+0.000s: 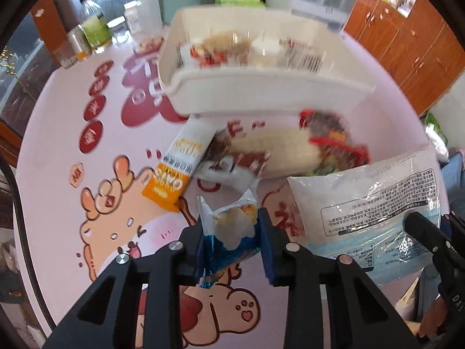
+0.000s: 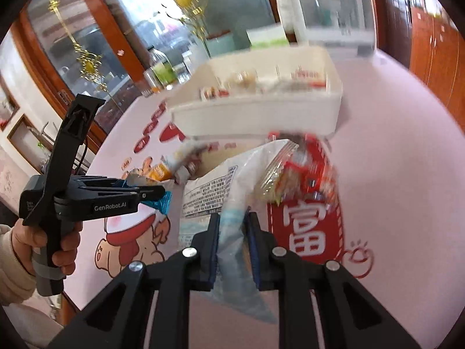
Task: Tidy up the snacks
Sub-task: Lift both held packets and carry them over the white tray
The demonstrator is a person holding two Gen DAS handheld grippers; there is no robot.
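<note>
A pink printed tablecloth [image 1: 87,101] is filling both views. A white bin [image 1: 261,93] holding snacks is sitting in the upper centre of each frame, with a loose heap of snack packets [image 1: 290,148] lying just below it. The right gripper [image 2: 231,244], at lower centre of its view, is clamping a large pale bag [image 2: 221,186]. The left gripper [image 1: 229,238] is pinching a small blue packet [image 1: 229,226] at lower centre of its own view.
</note>
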